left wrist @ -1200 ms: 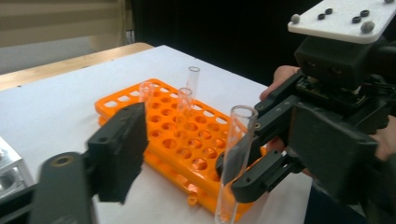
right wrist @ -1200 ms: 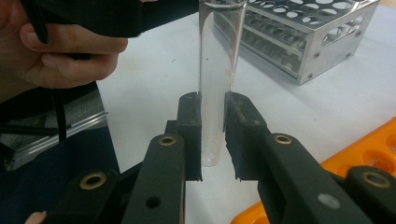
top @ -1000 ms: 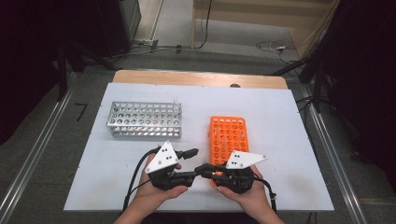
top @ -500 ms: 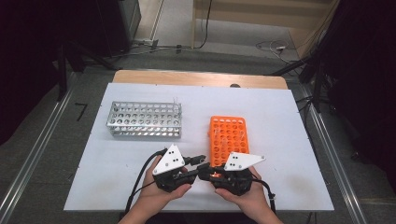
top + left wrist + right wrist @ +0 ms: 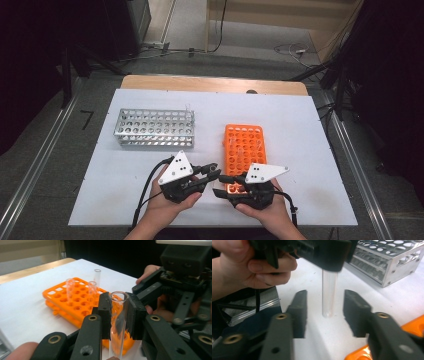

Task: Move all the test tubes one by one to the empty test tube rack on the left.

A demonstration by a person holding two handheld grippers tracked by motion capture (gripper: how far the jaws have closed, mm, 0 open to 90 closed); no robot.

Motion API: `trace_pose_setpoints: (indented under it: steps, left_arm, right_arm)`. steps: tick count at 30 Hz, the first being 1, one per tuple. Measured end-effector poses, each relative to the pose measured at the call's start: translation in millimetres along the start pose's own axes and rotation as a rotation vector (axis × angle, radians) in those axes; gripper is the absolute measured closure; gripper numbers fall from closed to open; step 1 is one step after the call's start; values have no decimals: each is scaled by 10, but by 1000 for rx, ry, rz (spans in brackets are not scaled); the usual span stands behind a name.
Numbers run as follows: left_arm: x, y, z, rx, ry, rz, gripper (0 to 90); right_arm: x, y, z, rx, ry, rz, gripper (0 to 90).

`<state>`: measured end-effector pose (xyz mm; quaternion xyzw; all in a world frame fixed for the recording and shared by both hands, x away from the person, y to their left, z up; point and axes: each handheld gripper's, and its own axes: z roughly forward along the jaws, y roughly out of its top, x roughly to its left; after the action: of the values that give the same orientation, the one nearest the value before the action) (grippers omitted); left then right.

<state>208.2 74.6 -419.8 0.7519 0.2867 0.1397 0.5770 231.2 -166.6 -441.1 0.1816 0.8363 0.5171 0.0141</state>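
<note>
With the left gripper (image 5: 119,315) clamped on the test tube (image 5: 117,322) and the right gripper (image 5: 325,312) fingers just opening off it (tube between them, untouched), a bump could knock it loose.

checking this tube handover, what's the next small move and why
Probably draw the right tongs back, clear of the test tube. The left tongs are clamped on its upper part, while the right jaws have just been opening and stand apart on either side of the tube's lower end, no longer pressing it. The left then carries it alone.
</note>
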Motion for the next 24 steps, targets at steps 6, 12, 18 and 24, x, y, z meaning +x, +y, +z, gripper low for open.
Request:
trace_pose_setpoints:
  steps: [6, 12, 18, 24]
  left_arm:
    - [66, 16, -56, -9, 29, -1, 754]
    - [128, 26, -87, -12, 45, -9, 754]
    - [189, 62, -101, -15, 61, -10, 754]
    - [305, 135, -160, -40, 82, -12, 754]
  right_arm:
    - [-69, -16, -127, -21, -38, -2, 232]
    - [-163, -45, -294, -37, -72, 9, 43]
    - [-262, -83, -469, -53, -102, 18, 0]
    - [-361, -138, -611, -53, -131, 48, 0]
